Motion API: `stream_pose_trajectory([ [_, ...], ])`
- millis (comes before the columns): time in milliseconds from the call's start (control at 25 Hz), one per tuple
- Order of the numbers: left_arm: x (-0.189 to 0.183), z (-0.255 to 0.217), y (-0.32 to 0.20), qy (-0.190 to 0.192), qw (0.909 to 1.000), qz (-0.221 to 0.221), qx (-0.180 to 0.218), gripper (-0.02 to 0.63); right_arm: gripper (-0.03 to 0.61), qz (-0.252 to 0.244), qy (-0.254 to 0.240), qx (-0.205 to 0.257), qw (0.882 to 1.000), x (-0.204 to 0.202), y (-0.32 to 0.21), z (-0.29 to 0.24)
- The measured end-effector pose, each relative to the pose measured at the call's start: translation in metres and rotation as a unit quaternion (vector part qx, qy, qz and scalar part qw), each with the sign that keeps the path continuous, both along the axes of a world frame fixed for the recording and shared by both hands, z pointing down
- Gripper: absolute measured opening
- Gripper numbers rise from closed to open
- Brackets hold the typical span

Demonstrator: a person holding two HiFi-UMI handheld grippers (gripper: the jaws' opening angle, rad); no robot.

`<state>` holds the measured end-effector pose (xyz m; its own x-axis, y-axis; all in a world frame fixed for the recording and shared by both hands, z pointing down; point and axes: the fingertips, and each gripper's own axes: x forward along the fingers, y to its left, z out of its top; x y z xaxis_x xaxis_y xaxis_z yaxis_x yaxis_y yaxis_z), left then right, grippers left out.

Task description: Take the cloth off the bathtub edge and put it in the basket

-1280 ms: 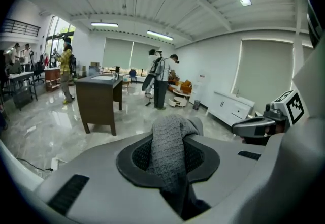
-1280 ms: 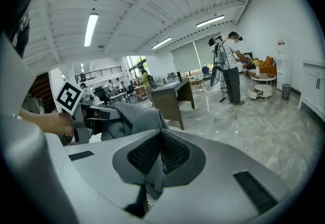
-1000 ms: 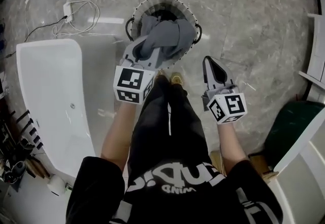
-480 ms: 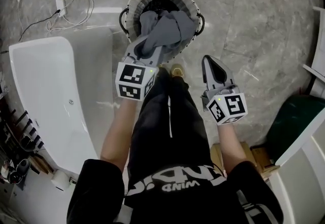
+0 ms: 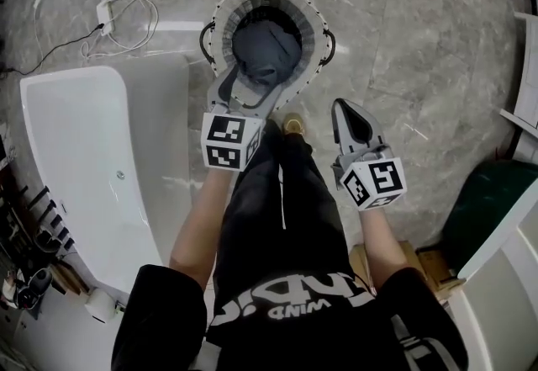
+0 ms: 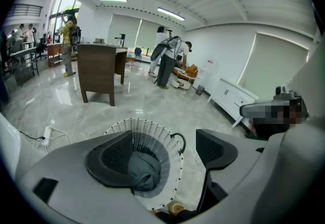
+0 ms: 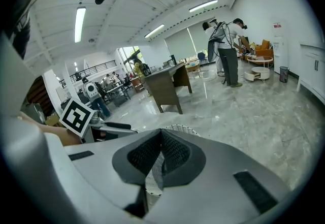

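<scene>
The left gripper (image 5: 252,82) hangs over the near rim of the basket (image 5: 220,16), and its fingers (image 6: 109,159) stand wide apart, having just been opening. Nothing is clamped between them. In the left gripper view the gap shows the basket (image 6: 127,124) below, with the grey cloth (image 6: 142,169) lying bunched inside it, clear of both pads. The right gripper (image 5: 345,111) is held off to the side above the marble floor (image 5: 420,50), apart from the basket. Its fingers (image 7: 144,154) are together and hold nothing.

A second ago the cloth (image 5: 265,45) was pinched in the left fingers and draped over the basket's near rim; now it sits in the bottom, released. The left gripper has come lower toward the rim, and the right one has sunk a little too. The bathtub (image 5: 76,159) stands at the left
</scene>
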<state>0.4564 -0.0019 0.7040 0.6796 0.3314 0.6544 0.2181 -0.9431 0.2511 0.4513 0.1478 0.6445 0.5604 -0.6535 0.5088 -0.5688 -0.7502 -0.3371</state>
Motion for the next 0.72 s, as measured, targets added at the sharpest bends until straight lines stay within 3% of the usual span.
stream_pose_trajectory([
  [280,-0.024,-0.054,0.01,0.004,0.9999,0.004,-0.012,0.38,0.014,-0.001,0.022,0.01,1.0,-0.007,0.0,-0.055],
  [440,-0.03,-0.106,0.015,0.026,0.9996,0.005,-0.011,0.372,0.014,-0.007,0.033,0.022,0.999,-0.012,0.0,-0.096],
  [640,-0.04,-0.19,0.027,0.082,0.9964,0.009,-0.019,0.237,0.014,-0.029,0.05,0.027,0.998,-0.027,0.0,-0.148],
  [720,-0.046,-0.22,0.029,0.104,0.9942,0.004,-0.028,0.118,0.014,-0.034,0.06,0.031,0.997,-0.032,0.001,-0.167],
])
